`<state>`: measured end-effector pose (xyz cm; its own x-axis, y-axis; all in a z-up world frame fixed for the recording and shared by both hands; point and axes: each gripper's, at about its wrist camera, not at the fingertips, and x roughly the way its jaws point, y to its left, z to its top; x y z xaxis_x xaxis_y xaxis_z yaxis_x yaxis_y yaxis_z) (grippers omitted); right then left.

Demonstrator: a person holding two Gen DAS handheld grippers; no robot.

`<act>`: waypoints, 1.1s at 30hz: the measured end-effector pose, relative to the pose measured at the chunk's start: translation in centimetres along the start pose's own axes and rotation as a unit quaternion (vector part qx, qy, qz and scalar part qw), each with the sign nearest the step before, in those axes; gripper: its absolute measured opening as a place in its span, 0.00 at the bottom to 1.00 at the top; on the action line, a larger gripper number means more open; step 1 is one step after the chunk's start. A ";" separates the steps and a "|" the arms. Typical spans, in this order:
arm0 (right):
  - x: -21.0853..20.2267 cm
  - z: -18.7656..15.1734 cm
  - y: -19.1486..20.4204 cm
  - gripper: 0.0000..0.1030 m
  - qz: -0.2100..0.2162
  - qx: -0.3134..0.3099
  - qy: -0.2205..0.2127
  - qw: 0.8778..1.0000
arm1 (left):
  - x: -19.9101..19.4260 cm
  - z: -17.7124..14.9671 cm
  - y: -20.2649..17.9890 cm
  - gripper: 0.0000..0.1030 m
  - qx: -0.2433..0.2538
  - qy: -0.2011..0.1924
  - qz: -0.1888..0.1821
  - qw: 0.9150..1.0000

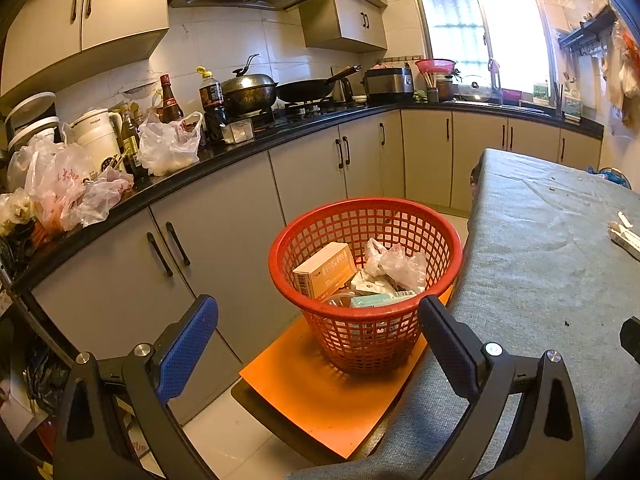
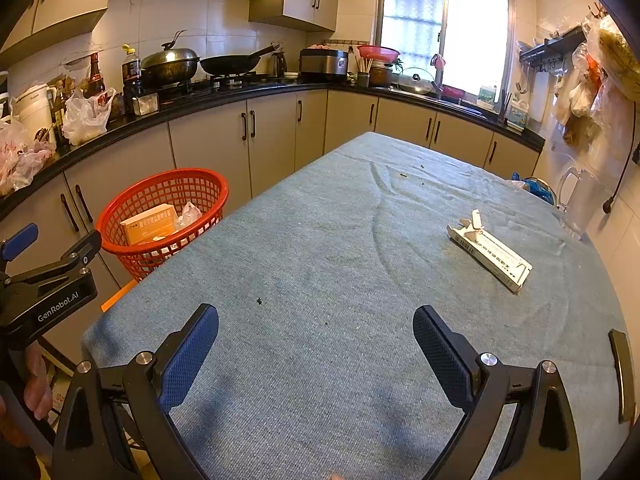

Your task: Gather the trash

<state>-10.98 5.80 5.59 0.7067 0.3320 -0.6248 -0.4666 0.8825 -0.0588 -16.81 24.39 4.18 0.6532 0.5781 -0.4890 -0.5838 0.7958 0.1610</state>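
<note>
Both my grippers empty, trash waiting.
My left gripper (image 1: 318,336) and right gripper (image 2: 316,344) have fingers spread; flattened white carton (image 2: 490,250) lies on the desk (image 2: 320,240) at 2 o'clock, red basket (image 2: 160,216) at 10 o'clock.

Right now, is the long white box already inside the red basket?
No, the long white box lies opened on the grey tablecloth, well apart from the red basket beside the table.
</note>
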 end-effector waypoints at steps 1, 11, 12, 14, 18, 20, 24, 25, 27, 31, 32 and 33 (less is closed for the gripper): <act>0.0 0.0 0.0 0.97 0.000 0.000 0.000 1.000 | 0.0 0.0 0.1 0.97 0.000 -0.001 0.000 1.000; -0.1 -0.1 0.0 0.97 0.000 0.001 0.002 1.000 | 0.0 0.0 0.2 0.97 -0.001 0.000 -0.001 1.000; -0.1 -0.1 0.0 0.97 0.000 0.001 0.002 1.000 | 0.0 0.1 0.1 0.97 -0.001 0.000 -0.002 1.000; -0.1 -0.3 0.0 0.97 0.000 0.001 0.003 1.000 | 0.0 0.0 0.2 0.97 0.000 0.000 0.000 1.000; -0.1 -0.3 0.0 0.97 0.000 0.002 0.005 1.000 | 0.0 0.1 0.2 0.97 -0.001 0.001 -0.002 1.000; -0.1 -0.3 0.0 0.97 0.000 0.002 0.005 1.000 | -0.1 0.1 0.3 0.97 0.000 0.001 -0.002 1.000; -0.1 -0.3 -0.1 0.97 0.000 0.002 0.006 1.000 | -0.3 0.2 0.4 0.97 -0.001 0.000 -0.002 1.000; -0.1 -0.3 -0.1 0.97 0.001 0.003 0.005 1.000 | -0.3 0.2 0.4 0.97 -0.001 -0.001 -0.002 1.000; 0.0 -0.2 0.0 0.97 0.000 0.002 0.005 1.000 | -0.3 0.2 0.4 0.97 -0.001 0.000 -0.003 1.000; 0.0 -0.2 0.0 0.97 0.001 0.002 0.005 1.000 | -0.4 0.3 0.4 0.97 0.000 -0.002 -0.001 1.000; -0.1 -0.2 0.1 0.97 0.000 0.002 0.005 1.000 | -0.7 0.3 0.4 0.97 0.000 -0.003 -0.001 1.000; -0.2 -0.2 0.2 0.97 0.000 0.002 0.005 1.000 | -0.7 0.2 0.4 0.97 0.000 -0.003 -0.001 1.000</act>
<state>-11.30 5.83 5.55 0.7014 0.3294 -0.6320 -0.4651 0.8835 -0.0556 -17.35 24.37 4.78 0.6569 0.5774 -0.4849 -0.5827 0.7969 0.1595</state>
